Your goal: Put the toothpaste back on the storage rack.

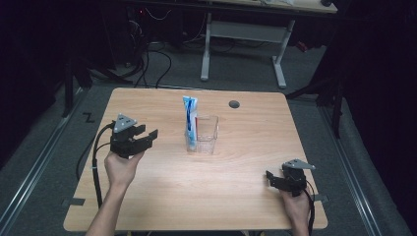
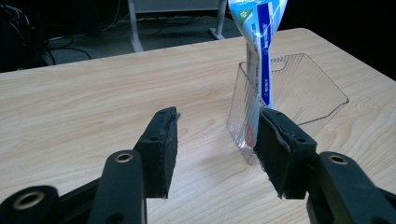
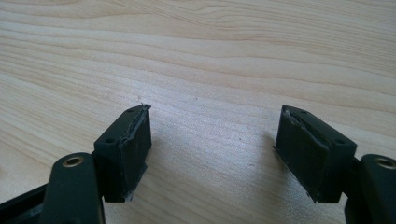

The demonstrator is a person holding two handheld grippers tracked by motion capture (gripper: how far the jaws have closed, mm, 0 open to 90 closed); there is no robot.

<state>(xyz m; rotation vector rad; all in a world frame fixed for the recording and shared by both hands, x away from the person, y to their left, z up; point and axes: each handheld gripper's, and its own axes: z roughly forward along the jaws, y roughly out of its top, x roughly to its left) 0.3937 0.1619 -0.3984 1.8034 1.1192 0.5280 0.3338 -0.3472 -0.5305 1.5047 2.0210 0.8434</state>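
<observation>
left tongs spread and empty beside the clear cup, right tongs spread, low over the table

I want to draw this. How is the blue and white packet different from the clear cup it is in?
The blue and white packet is coloured and printed; the clear cup is see-through and ribbed. The packet is tall and thin, sticking out above the cup; the cup is short and wide. Both stand on the wooden table.

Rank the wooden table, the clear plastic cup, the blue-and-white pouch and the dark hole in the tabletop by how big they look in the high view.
1. wooden table
2. clear plastic cup
3. blue-and-white pouch, close to the cup in apparent size, so that order is unsure
4. dark hole
</observation>
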